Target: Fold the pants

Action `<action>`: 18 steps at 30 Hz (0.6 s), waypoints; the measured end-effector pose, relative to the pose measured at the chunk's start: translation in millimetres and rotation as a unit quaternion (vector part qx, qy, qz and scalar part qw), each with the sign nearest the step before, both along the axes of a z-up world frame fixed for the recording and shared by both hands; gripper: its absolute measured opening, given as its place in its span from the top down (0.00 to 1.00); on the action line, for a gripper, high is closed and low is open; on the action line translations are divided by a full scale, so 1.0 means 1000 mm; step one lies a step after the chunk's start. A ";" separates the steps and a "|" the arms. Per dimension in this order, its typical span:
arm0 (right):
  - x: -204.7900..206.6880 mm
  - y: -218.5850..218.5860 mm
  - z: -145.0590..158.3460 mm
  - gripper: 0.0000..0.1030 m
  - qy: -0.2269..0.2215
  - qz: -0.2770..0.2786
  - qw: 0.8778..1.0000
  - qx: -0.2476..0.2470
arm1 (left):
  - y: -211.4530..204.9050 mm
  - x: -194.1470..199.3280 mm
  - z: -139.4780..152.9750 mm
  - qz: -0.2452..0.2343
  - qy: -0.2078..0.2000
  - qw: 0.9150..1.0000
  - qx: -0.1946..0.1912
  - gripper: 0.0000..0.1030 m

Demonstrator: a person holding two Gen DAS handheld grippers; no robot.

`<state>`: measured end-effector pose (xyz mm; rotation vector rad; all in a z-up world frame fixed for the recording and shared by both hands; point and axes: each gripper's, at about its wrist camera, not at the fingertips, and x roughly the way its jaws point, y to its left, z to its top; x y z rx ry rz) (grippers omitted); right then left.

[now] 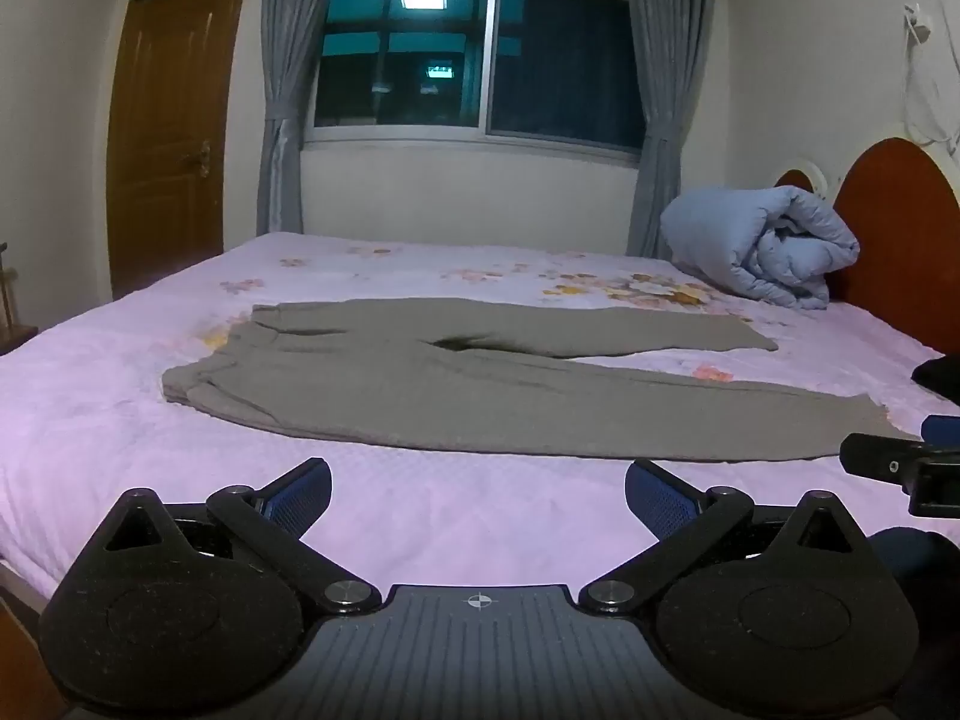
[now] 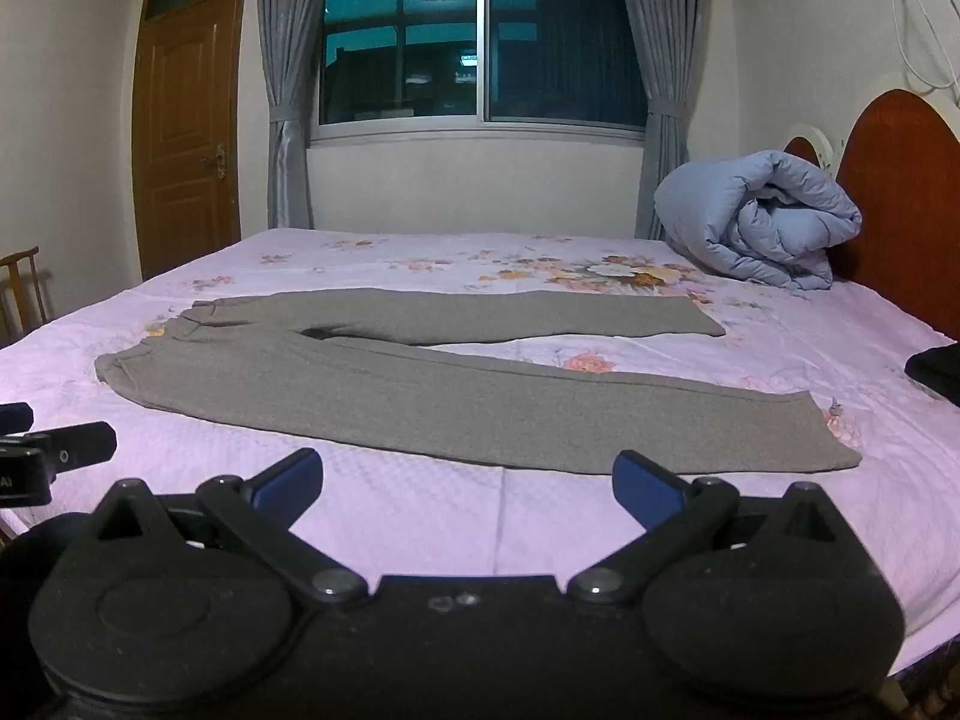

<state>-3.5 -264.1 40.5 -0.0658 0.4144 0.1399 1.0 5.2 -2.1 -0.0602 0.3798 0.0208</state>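
Grey pants (image 1: 456, 384) lie flat on the pink bed sheet (image 1: 120, 420), waistband at the left, both legs spread apart toward the right. They also show in the right wrist view (image 2: 420, 384). My left gripper (image 1: 478, 489) is open and empty, held above the near bed edge in front of the near leg. My right gripper (image 2: 468, 480) is open and empty, also short of the near leg, near its cuff end (image 2: 828, 438). Each gripper's side shows in the other's view: the right one (image 1: 900, 468) and the left one (image 2: 54, 450).
A rolled blue duvet (image 1: 762, 240) sits at the far right against the red headboard (image 1: 900, 228). A dark object (image 1: 939, 375) lies at the bed's right edge. A window with grey curtains (image 1: 480, 60) and a wooden door (image 1: 174, 120) are behind. A chair (image 2: 24, 288) stands at left.
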 end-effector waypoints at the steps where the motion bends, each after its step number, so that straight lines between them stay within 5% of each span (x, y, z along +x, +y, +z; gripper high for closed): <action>1: 0.000 0.000 0.000 0.05 0.000 0.000 1.000 0.001 | -0.001 0.002 -0.001 0.002 0.001 1.000 0.000 0.00; 18: 0.000 -0.001 0.000 0.05 -0.001 0.000 1.000 0.003 | -0.005 0.003 -0.001 0.001 -0.002 1.000 0.005 0.00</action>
